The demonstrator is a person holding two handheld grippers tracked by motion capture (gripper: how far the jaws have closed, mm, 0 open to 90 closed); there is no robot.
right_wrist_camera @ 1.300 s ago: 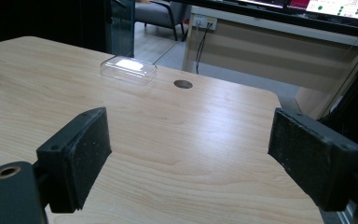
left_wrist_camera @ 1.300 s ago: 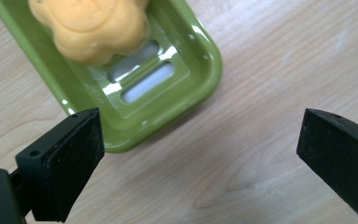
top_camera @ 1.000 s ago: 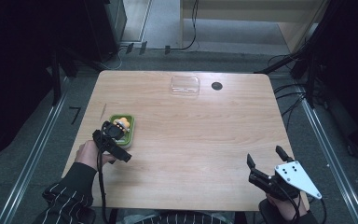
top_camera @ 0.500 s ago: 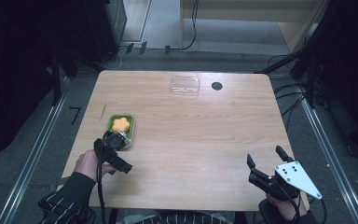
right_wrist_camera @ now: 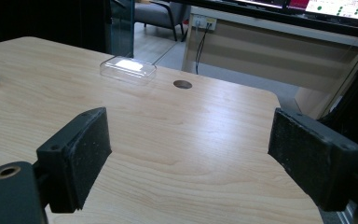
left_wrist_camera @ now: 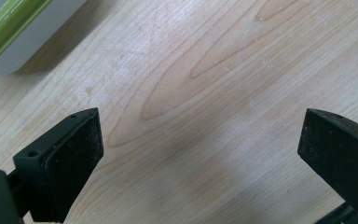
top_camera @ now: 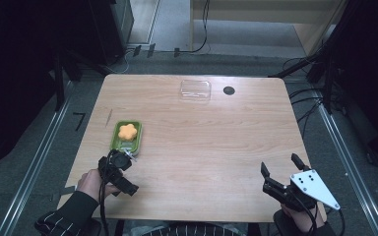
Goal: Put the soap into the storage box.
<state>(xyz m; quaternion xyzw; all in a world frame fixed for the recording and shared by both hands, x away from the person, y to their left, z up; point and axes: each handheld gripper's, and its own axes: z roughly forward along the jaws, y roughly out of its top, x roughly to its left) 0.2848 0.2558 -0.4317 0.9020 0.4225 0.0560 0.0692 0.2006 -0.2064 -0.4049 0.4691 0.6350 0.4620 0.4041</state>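
left gripper [top_camera: 119, 164]: our jaws wide open, nothing but bare table [left_wrist_camera: 223, 93] between them | green tray [top_camera: 125, 136] sits just past the jaw tips, off to their left, orange flower-shaped piece [top_camera: 127, 131] in it, probably a sponge | right gripper [top_camera: 280, 173]: jaws open too, clear lid [right_wrist_camera: 127, 69] far ahead

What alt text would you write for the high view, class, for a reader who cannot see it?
A green tray holding an orange flower-shaped piece sits near a wooden table's left edge, the left gripper just beside it. The right gripper waits open at the near right corner; a clear lid lies at the far edge.
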